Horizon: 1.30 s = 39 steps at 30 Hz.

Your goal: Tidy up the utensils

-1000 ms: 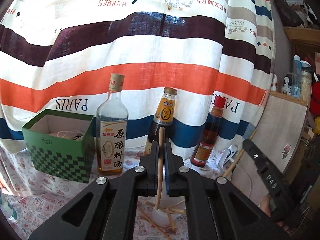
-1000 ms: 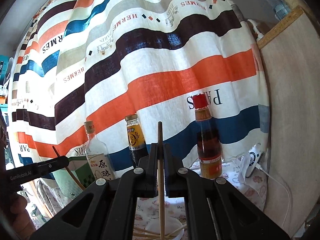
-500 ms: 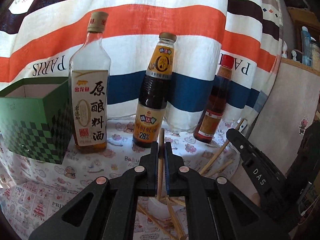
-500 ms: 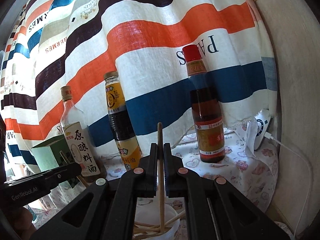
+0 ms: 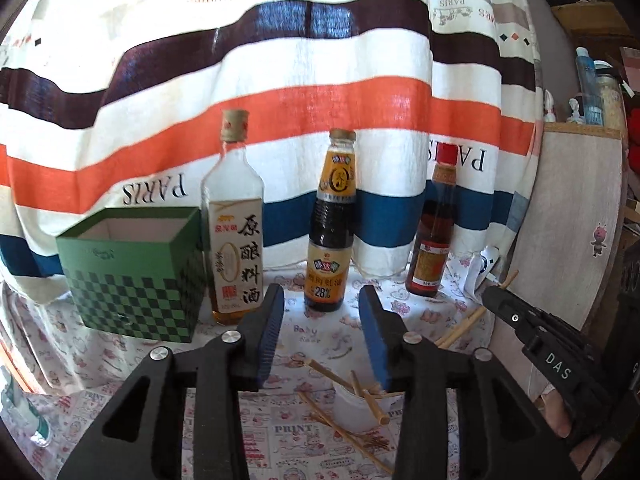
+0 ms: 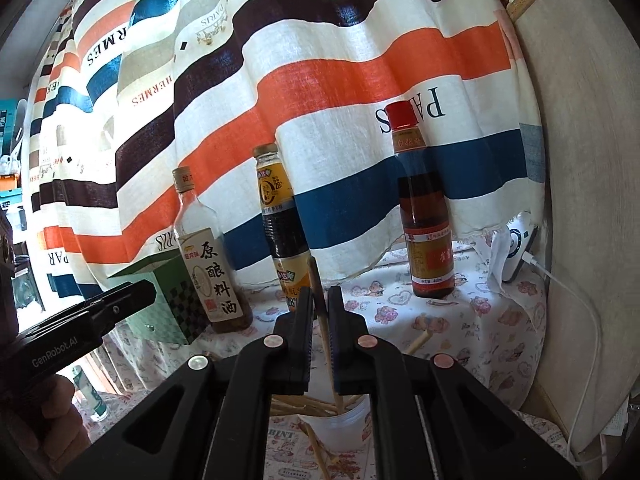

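A white cup (image 5: 354,408) stands on the printed tablecloth with several wooden chopsticks (image 5: 370,398) in it and more lying around it. My left gripper (image 5: 320,330) is open and empty above the cup. My right gripper (image 6: 320,312) is shut on a chopstick (image 6: 326,332), held upright with its lower end in the white cup (image 6: 340,428). The right gripper also shows at the right of the left wrist view (image 5: 532,332).
Three bottles stand at the back: a clear cooking-wine bottle (image 5: 234,236), a dark sauce bottle (image 5: 332,232) and a red-capped bottle (image 5: 434,236). A green checkered box (image 5: 132,276) stands left. A striped curtain hangs behind. A white charger with its cable (image 6: 520,248) lies right.
My left gripper has opened and let go of its chopstick, which now rests in the cup. Both grippers have lifted and tilted back. The right one still holds its chopstick.
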{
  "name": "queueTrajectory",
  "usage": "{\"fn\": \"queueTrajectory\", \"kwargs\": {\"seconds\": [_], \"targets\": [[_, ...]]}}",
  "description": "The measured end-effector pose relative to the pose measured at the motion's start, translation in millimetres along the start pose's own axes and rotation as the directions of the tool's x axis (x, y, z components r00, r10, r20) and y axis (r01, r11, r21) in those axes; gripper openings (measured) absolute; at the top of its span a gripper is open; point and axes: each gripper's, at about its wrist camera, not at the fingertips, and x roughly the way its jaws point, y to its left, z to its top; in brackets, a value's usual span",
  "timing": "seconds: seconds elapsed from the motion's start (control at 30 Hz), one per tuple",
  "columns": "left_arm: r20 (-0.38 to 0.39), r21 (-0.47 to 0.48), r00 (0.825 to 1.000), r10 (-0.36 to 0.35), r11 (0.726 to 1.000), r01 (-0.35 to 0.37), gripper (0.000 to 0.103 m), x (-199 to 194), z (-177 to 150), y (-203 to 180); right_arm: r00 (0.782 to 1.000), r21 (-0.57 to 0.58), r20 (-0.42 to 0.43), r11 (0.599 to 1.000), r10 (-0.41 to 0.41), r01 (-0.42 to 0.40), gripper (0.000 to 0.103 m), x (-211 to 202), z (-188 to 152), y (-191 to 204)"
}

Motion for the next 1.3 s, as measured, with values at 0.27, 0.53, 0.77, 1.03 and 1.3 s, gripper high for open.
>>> {"fn": "queueTrajectory", "kwargs": {"seconds": [0.27,0.53,0.77,1.03,1.3], "targets": [[0.142,0.014,0.989,0.048,0.999,-0.050,0.095,-70.5,-10.1,30.7,0.996,0.014,0.066,0.998,0.055,-0.056,0.047,-64.7,-2.0,9.8],[0.141,-0.033,0.979,0.149,0.989,-0.145,0.103,-74.5,-72.4,71.3,0.995,0.022,0.091,0.999,0.027,-0.029,0.074,-77.1,-53.5,12.6],[-0.063,-0.083,0.983,0.173,0.981,-0.178,0.103,-28.5,-112.6,97.8,0.997,0.014,-0.047,0.998,-0.060,0.061,0.075,-34.6,-84.9,-0.3],[-0.151,-0.040,0.952,0.266,0.961,-0.275,0.103,-13.0,-130.9,99.9,0.954,0.077,-0.296,0.995,-0.035,0.060,0.075,14.3,-110.7,-25.2],[-0.223,-0.099,0.949,0.223,0.963,-0.249,0.103,4.9,-148.0,102.5,0.838,-0.011,-0.545,0.999,-0.032,0.031,0.069,58.9,-151.1,-16.4]]}}
